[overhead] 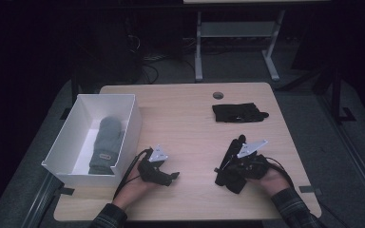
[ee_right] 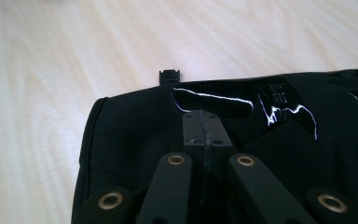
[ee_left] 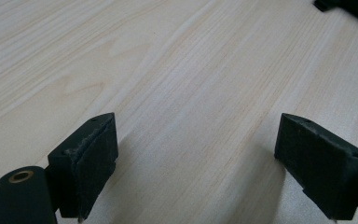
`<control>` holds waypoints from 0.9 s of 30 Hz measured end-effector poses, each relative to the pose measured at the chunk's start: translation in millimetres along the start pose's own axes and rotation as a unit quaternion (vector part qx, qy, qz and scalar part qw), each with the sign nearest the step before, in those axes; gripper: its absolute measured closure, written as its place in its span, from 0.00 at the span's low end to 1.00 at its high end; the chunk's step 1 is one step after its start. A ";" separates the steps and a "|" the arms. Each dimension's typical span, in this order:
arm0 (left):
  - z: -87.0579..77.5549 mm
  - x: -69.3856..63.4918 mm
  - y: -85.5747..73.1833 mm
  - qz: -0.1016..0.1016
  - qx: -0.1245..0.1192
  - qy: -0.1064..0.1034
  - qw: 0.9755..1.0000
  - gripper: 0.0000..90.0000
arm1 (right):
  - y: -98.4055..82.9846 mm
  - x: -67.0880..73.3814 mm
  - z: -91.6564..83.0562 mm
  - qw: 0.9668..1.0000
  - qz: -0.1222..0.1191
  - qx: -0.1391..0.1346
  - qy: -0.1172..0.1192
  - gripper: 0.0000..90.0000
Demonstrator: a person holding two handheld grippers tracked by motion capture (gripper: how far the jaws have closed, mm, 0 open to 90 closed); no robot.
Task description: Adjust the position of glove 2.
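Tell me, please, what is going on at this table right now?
A person is working with tongs in each hand. The right tongs are shut on a black glove, holding it just above the wooden table. The left tongs are open over bare wood, holding nothing. A second black glove lies farther back, and a grey mitten sits inside the white box at the left edge.
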State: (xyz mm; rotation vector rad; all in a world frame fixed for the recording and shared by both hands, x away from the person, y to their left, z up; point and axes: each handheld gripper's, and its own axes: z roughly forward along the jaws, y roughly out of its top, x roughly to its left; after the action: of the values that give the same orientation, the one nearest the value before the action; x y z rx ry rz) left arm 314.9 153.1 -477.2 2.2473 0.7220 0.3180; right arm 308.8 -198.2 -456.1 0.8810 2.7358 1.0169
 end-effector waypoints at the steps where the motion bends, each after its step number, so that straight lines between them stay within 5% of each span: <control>1: 0.0 -0.2 -0.1 -0.002 0.000 -0.001 1.000 0.14 | -0.4 1.3 -0.1 1.000 -0.004 0.001 0.001 1.00; 7: 0.1 -0.6 -0.1 -0.004 0.000 0.000 1.000 0.14 | 3.8 -6.6 -7.6 1.000 0.005 -0.021 -0.018 1.00; 11: 0.0 -0.7 0.0 -0.005 0.000 0.000 1.000 0.14 | 13.5 -36.9 -10.9 0.996 0.041 -0.042 -0.068 1.00; 16: -0.2 -0.6 0.2 -0.005 0.002 -0.001 1.000 0.14 | 18.8 -67.0 -6.9 0.991 0.081 -0.055 -0.096 1.00; 21: -0.2 -0.6 0.2 -0.005 0.002 -0.001 1.000 0.14 | 20.4 -78.0 4.9 0.991 0.092 -0.042 -0.093 1.00; 27: -0.2 -0.6 0.2 -0.005 0.002 -0.001 1.000 0.14 | 22.9 -73.8 14.3 0.993 0.081 -0.036 -0.076 1.00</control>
State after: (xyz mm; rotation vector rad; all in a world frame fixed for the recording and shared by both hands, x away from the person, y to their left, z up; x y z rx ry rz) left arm 314.5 152.7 -476.9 2.2477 0.7329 0.3100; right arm 385.1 -216.5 -460.9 1.1332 2.5205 1.0202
